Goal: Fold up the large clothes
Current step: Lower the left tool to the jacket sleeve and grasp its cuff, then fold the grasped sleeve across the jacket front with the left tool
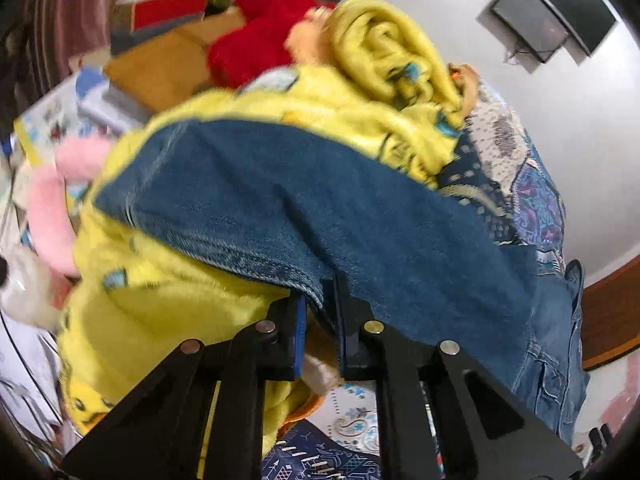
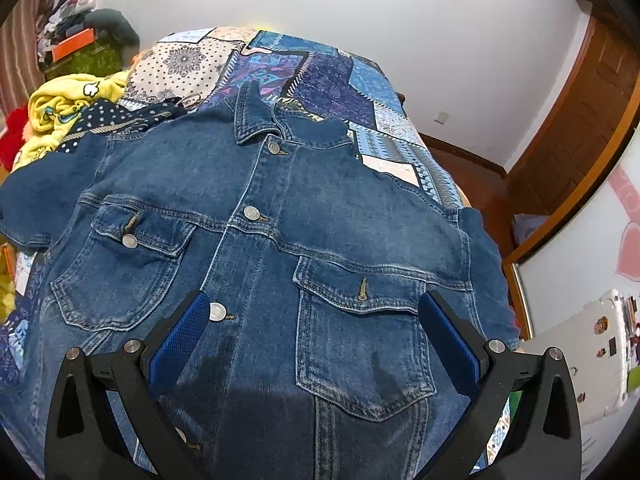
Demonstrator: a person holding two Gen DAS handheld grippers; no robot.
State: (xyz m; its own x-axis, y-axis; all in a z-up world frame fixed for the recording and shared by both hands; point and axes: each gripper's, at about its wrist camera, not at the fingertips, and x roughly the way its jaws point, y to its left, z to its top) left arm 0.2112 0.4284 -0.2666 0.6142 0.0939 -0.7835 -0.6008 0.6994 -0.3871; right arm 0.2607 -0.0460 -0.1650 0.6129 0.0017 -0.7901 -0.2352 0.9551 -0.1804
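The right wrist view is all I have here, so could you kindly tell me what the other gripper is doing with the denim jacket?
Observer: The left gripper is shut on the edge of the jacket's sleeve.
Operator: Thank you. What is under that sleeve?
Observer: A fluffy yellow blanket, bunched up on the bed.
Operator: Is anything else close by on that side?
Observer: Yes, a pink plush toy lies just beyond the blanket, and a red one sits further back.
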